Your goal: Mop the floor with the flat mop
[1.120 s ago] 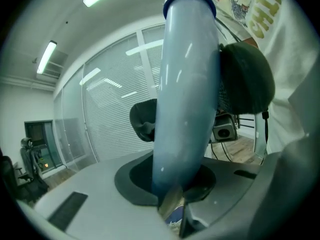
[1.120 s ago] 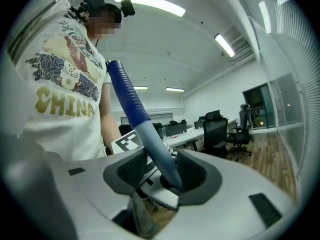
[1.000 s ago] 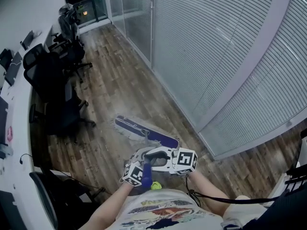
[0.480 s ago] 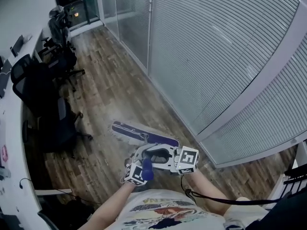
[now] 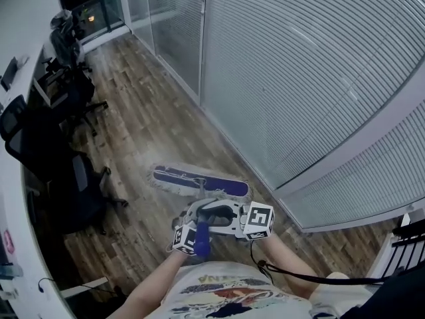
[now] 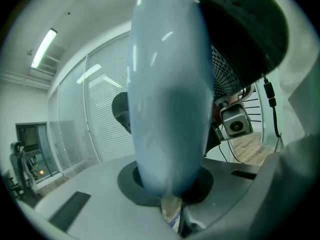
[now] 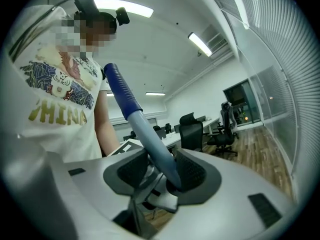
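In the head view there is one flat mop, and its mop head [image 5: 199, 181] lies flat on the wooden floor [image 5: 153, 121], just ahead of the person and near the glass wall [image 5: 299, 78]. Its long axis runs across the picture, left to right, and crosses the one handle [image 5: 202, 239], which rises from the middle of the head towards the body. Two grippers hold this handle. The right gripper [image 5: 222, 216] is lower on it and nearer to the head; the left gripper [image 5: 191, 236] is at the upper blue end, close to the shirt. So I judge the next stroke must push or pull along the handle's line.

In the left gripper view the blue grip of the handle [image 6: 167, 109] fills the space between the jaws, which are clenched on it.

In the right gripper view the pale part of the handle [image 7: 152, 149] passes slanted between the two dark pads, and the jaws appear to grasp it.
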### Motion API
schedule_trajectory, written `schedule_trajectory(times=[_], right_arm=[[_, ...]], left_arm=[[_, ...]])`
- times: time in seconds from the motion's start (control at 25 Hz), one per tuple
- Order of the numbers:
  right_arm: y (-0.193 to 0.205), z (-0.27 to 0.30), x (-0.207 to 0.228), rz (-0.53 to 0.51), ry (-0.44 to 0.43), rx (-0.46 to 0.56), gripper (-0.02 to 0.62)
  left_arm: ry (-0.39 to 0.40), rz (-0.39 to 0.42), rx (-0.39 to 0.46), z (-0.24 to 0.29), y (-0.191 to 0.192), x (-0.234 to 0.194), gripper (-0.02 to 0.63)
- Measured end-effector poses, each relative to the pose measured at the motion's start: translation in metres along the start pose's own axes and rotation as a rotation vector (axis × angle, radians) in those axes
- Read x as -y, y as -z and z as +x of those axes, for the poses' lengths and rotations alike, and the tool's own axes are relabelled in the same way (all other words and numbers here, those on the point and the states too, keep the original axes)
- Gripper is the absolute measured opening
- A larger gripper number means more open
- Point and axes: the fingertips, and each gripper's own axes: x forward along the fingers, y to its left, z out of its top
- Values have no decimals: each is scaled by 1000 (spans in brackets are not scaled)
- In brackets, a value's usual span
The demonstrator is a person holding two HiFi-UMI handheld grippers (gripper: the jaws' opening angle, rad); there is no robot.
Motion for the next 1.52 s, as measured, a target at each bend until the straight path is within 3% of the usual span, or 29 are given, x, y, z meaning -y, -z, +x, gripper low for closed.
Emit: schedule_trajectory(times=[0.52, 0.92, 1.16, 1.36, 1.52], right_arm=[[-24, 18, 142, 35, 55, 25, 184], [-42, 18, 212, 59, 94, 59, 190], [-46, 25, 216, 56, 94, 60, 190], [-26, 36, 184, 43, 77, 4, 193], [-11, 35, 149, 66, 69, 20, 195]], left_arm=[[69, 33, 7, 78, 33, -112, 11], [117, 39, 0, 122, 49, -163, 12], [110, 17, -13, 120, 52, -172, 12], [114, 5, -71, 94, 60, -148, 26], [108, -1, -101, 73, 67, -117, 44]])
